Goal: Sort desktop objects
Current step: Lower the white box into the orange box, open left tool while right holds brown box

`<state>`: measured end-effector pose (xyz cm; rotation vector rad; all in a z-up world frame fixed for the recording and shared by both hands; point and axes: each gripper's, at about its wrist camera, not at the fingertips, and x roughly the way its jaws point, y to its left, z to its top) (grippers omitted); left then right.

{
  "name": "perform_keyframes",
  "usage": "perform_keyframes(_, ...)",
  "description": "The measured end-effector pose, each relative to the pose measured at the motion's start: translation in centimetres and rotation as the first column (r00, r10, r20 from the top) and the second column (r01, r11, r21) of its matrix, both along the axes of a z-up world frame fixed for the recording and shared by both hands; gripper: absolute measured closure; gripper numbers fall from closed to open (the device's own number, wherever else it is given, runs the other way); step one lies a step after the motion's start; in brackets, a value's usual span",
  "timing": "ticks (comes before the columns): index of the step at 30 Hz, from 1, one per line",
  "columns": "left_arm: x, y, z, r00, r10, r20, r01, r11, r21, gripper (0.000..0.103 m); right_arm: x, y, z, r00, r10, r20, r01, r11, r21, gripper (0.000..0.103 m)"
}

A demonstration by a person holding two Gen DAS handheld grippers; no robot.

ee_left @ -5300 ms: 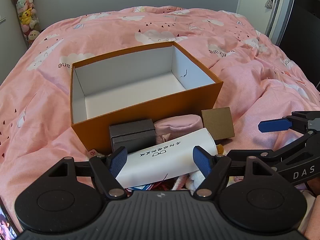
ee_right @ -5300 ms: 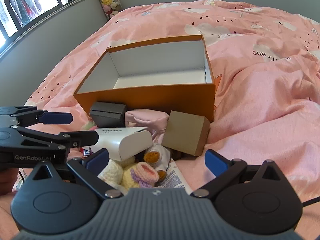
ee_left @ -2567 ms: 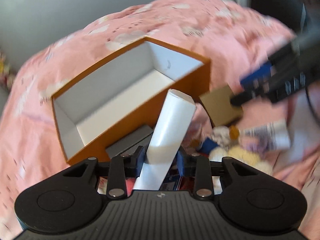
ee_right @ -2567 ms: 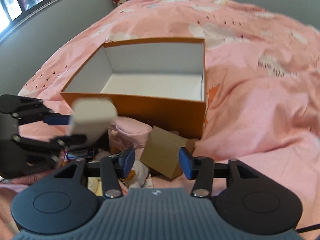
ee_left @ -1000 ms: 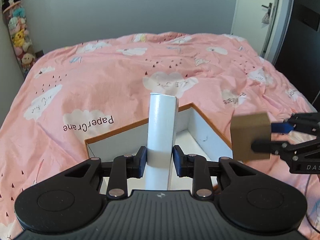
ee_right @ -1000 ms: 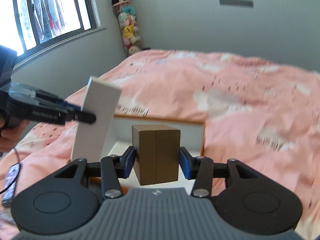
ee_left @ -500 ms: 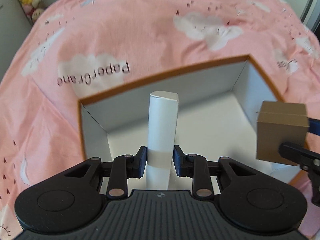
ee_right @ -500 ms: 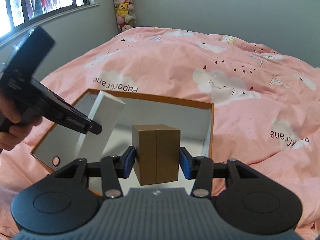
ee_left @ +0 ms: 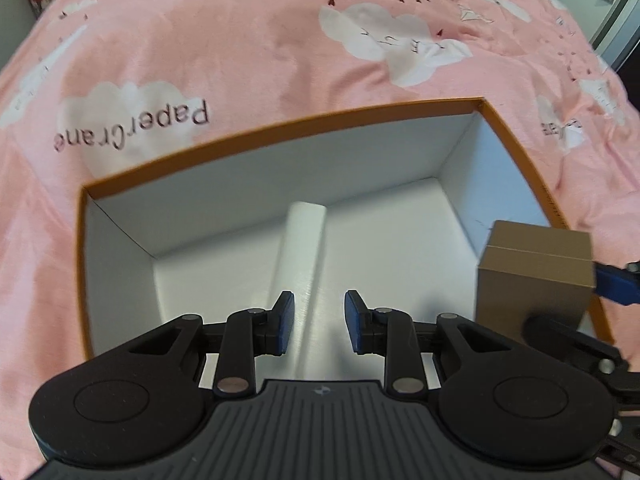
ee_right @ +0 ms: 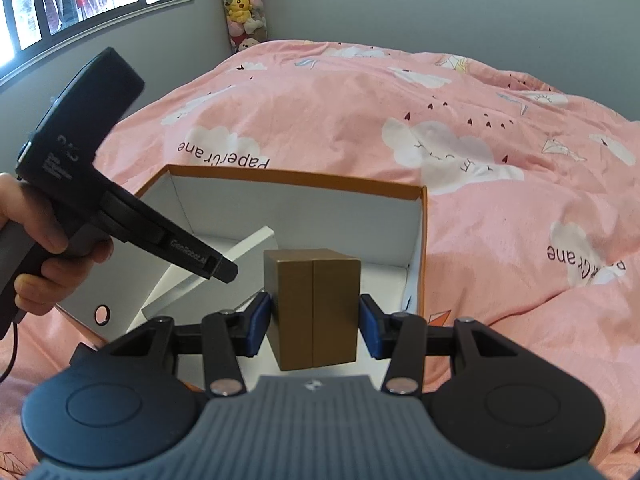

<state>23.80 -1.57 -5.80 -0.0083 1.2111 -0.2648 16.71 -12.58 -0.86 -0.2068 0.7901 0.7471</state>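
Left gripper (ee_left: 319, 322): pitched steeply down, jaws narrow, blue pads clamped on the sides of a white box (ee_left: 300, 248). In the right wrist view it comes in from 9 o'clock with its nose aimed toward 4 o'clock. A bare hand (ee_right: 44, 240) wraps the grey handle, fingers curled under it.

Right gripper (ee_right: 316, 320): tilted about halfway down, jaws set wider, both pads pressed flat on a brown box (ee_right: 316, 304) that stands upright between them. In the left wrist view its fingers reach in from 4 o'clock.
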Motion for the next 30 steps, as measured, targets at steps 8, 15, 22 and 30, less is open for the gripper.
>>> perform_keyframes(8,-0.3,2.0,-0.1,1.0,0.023,0.004,-0.023,0.995,0.094,0.081,-0.1,0.7,-0.4,1.0,0.025,-0.009,-0.026,1.0,-0.011,0.053)
perform_keyframes(15,-0.9,2.4,-1.0,0.999,0.008,-0.036,-0.008,1.0,-0.013,0.091,-0.3,0.6,-0.5,1.0,0.028,-0.009,-0.029,0.999,-0.018,0.053)
perform_keyframes(22,-1.1,1.4,-1.5,0.998,-0.02,-0.052,0.017,0.997,-0.073,0.091,-0.4,0.4,-0.1,1.0,0.024,-0.002,-0.024,1.0,-0.018,0.053)
perform_keyframes(30,-1.2,2.0,-1.2,0.993,-0.053,-0.107,0.054,0.999,0.004,0.078,-0.3,-0.8,2.2,0.999,0.033,0.022,-0.033,0.999,0.004,0.053)
